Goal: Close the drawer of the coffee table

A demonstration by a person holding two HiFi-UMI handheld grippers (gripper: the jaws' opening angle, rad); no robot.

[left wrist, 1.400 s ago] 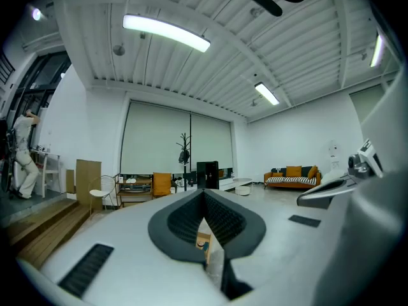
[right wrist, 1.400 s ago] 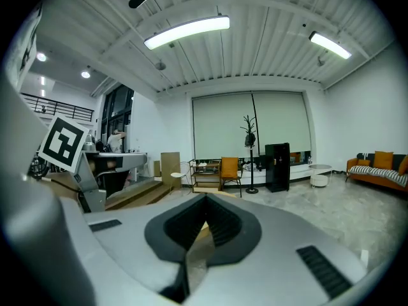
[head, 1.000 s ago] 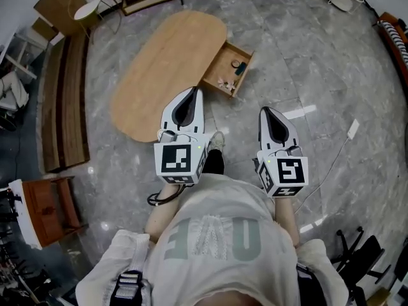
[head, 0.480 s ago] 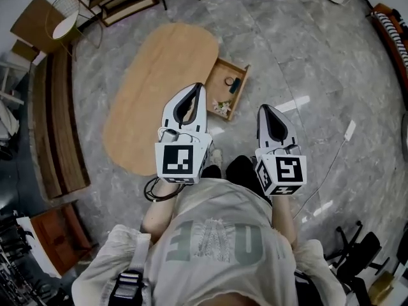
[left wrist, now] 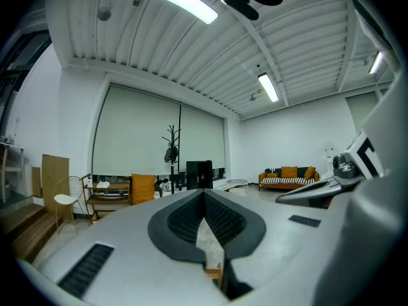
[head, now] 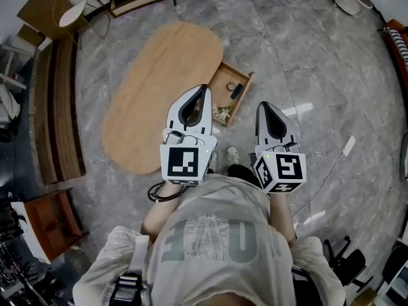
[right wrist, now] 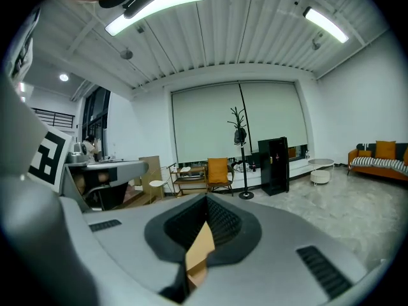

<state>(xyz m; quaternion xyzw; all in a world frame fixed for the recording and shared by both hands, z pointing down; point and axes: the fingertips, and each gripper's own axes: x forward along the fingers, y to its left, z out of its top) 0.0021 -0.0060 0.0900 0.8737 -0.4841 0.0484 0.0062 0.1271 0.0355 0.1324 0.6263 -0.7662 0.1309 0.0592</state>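
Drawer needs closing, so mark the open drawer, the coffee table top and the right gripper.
open drawer [head: 223, 81]: head view, bare wooden bottom near the table.
coffee table top [head: 162, 88]: head view, middle of the oval wooden surface.
right gripper [head: 263, 107]: head view, tip where its shut jaws meet.

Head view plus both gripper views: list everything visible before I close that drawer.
coffee table: one, light wood, oval, ahead on grey floor
drawer: one, wood, open at table's right side
small items: a few, pale and dark, inside drawer
bench: one, brown, left of table
chair: one, white, far left
coat stand: one, black, by the blinds
cabinet: one, black, beside coat stand
sofa: one, orange, far wall
left gripper: one, white, jaws together, empty, beside drawer's left
right gripper: one, white, jaws together, empty, right of drawer
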